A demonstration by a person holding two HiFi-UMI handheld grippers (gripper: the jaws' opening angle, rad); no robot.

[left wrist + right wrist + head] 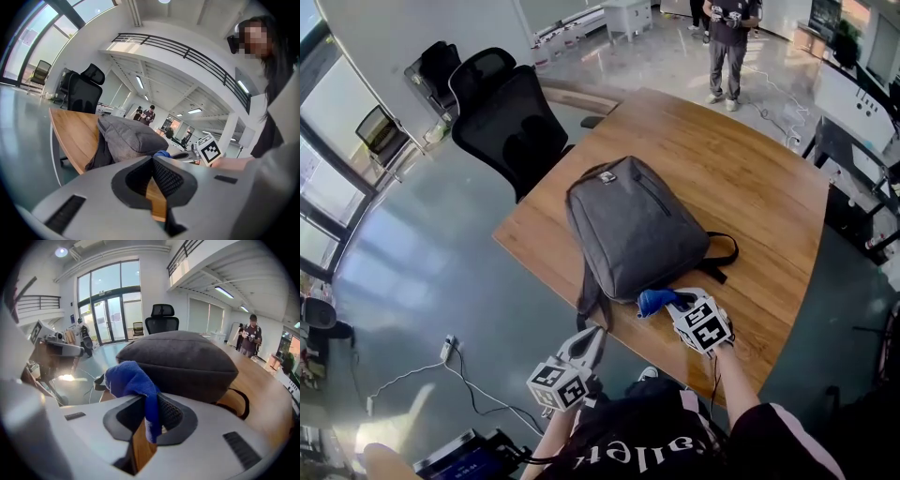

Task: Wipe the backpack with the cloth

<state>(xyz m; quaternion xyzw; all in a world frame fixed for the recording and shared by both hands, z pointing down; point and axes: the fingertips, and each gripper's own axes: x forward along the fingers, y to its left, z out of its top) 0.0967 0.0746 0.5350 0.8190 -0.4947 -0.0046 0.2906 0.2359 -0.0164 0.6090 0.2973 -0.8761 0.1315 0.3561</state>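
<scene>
A grey backpack (635,228) lies flat on the wooden table (750,178), its straps hanging over the near edge. My right gripper (673,302) is shut on a blue cloth (655,301), held just off the backpack's near bottom edge. In the right gripper view the blue cloth (133,383) bunches above the jaws, in front of the backpack (180,362). My left gripper (592,343) hovers below the table edge near a dangling strap (587,305), jaws closed with nothing in them. The left gripper view shows the backpack (129,138) beyond the gripper (151,161).
A black office chair (508,117) stands at the table's far left corner. A person (729,42) stands beyond the far end of the table. Cables and a power strip (447,349) lie on the floor to the left. Desks (853,141) line the right side.
</scene>
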